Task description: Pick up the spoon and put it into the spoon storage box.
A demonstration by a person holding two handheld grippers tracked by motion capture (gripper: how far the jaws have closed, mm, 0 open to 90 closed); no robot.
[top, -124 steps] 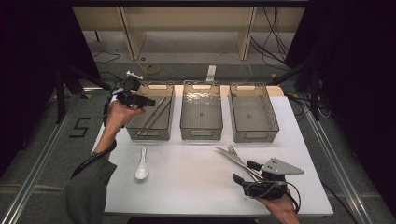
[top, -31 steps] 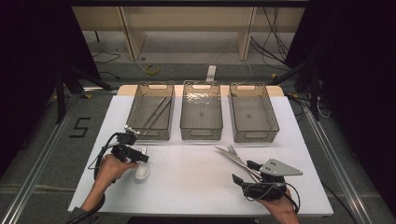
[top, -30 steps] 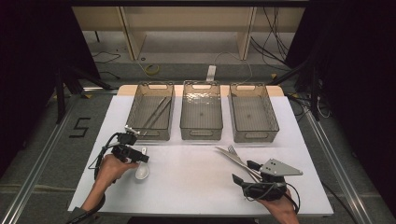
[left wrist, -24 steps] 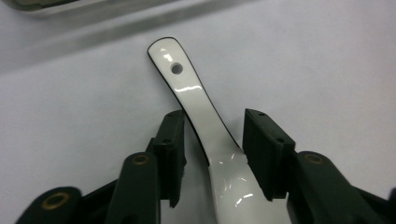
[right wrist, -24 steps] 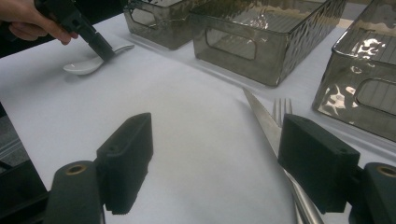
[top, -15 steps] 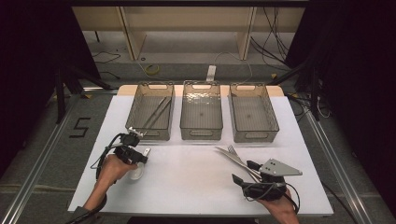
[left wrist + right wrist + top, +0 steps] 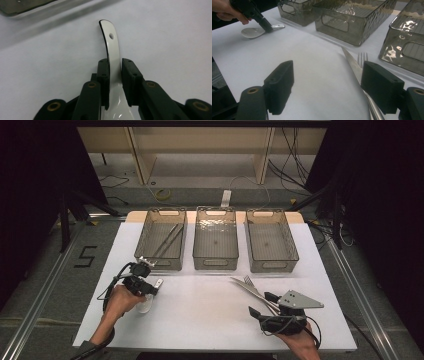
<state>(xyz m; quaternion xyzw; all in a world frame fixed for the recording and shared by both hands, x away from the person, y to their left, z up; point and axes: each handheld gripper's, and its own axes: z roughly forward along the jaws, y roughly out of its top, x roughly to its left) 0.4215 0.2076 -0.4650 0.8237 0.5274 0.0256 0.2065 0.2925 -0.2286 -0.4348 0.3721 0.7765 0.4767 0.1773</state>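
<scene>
The left gripper (image 7: pixel 115 75), angled down at the table (image 7: pixel 210 310), has just been closing on the white spoon (image 7: pixel 113 52) handle; pads seem to touch it. The right gripper (image 7: pixel 327 85) rests low, jaws wide, beside the knife (image 7: pixel 354 67).

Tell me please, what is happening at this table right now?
A person holds tongs in each hand. The left tongs have just been closing on the handle of a white spoon that lies on the white table. The right tongs rest open near a knife and a fork. Three grey bins stand behind; the left bin already holds long utensils.
</scene>
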